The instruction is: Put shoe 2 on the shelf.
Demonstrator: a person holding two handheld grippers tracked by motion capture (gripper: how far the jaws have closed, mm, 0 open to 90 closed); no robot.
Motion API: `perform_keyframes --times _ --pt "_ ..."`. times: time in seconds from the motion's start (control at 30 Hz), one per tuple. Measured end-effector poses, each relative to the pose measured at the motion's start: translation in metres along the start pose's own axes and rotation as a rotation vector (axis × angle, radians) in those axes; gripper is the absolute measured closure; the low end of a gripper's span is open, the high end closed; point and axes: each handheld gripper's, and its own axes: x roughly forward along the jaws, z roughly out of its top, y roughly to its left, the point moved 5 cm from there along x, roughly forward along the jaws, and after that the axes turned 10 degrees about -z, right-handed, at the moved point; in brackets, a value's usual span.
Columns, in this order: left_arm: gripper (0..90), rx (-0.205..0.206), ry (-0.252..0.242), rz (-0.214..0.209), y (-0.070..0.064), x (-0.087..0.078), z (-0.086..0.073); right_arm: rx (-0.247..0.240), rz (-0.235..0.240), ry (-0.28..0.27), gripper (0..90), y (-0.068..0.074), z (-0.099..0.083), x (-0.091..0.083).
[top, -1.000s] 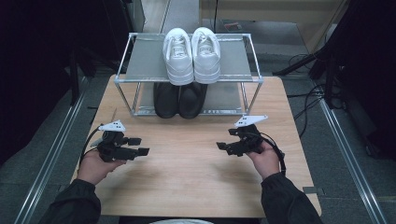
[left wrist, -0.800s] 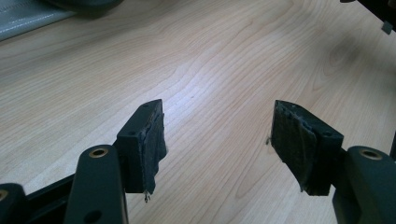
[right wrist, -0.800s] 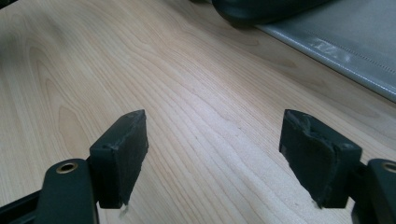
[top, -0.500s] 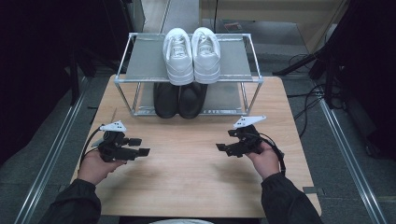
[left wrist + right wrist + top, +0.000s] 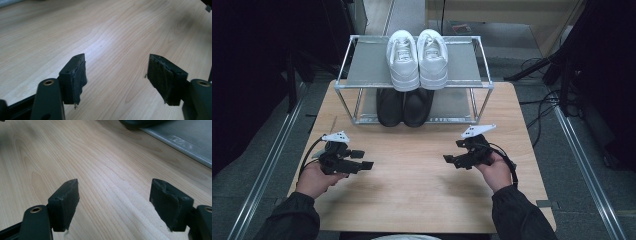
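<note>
Both claws low over the bare wooden tabletop point(image 5: 412, 190), one in each hand. Left claw point(image 5: 362, 160) at the left side, jaws spread wide, nothing between them but wood grain. Right claw point(image 5: 452, 161) at the right side, jaws likewise spread and empty; the two claws point inward toward each other, well apart. Metal shoe rack point(image 5: 362, 70) stands at the far edge of the tabletop. Pair of white sneakers point(image 5: 418, 60) sits on its top shelf, side by side. Pair of black shoes point(image 5: 404, 106) sits on the lower shelf, nearest my claws yet clear of both.
</note>
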Motion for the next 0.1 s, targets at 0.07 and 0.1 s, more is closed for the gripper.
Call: perform_keyframes --times 0.07,0.1 --pt "29.9 0.001 0.015 0.005 -0.0019 0.0039 -0.0005 0.0 0.002 0.001 24.8 -0.0002 -0.0003 0.0003" --pt "28.4 0.012 0.026 0.004 -0.0025 0.0062 -0.0007 -0.003 0.0 0.001 24.8 -0.0006 -0.0005 0.0007"
